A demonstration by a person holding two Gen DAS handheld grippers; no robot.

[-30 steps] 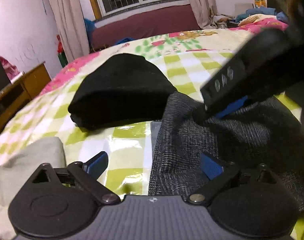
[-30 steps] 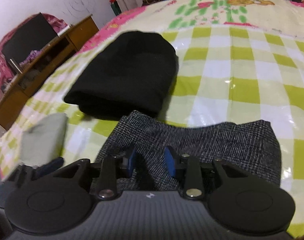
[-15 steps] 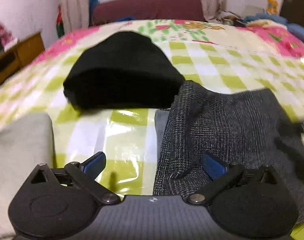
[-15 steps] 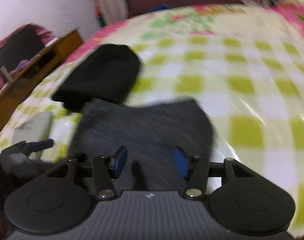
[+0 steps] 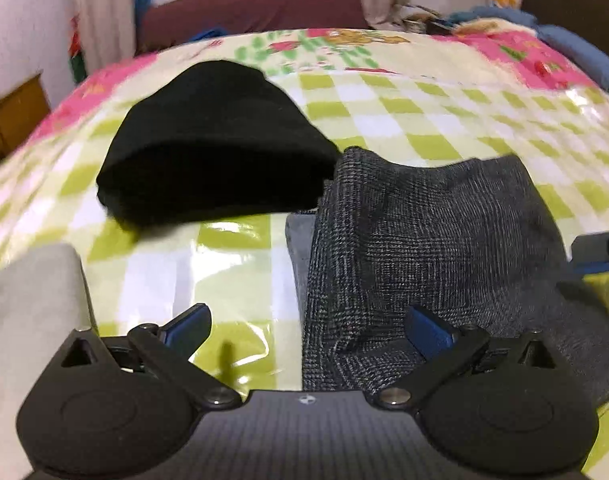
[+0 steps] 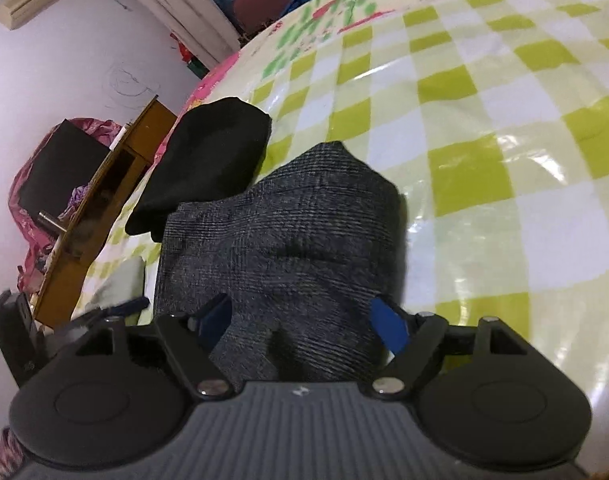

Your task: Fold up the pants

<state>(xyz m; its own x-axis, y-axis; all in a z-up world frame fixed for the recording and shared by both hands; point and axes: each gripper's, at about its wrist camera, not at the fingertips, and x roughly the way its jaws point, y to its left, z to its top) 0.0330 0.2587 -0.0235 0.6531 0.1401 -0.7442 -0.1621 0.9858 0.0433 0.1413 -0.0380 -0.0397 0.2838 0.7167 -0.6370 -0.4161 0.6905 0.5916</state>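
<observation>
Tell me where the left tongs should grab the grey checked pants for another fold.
Probably the near left edge of the grey checked pants, coming in low from the near side. That edge lies bunched and slightly raised beside the open left tongs, and the far corner touches the black folded garment.

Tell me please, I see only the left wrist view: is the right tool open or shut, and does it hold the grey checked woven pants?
Observer: The right tool is open. The grey checked woven pants lie between its blue pads, not clamped.
Operator: Is the far edge of the pants flat?
Observer: No. In the right wrist view it comes to a point beside the black folded garment, and a short crease crosses the middle.
Operator: What stands at the left of the bed?
Observer: A brown wooden desk with a black rectangular panel on it.
</observation>
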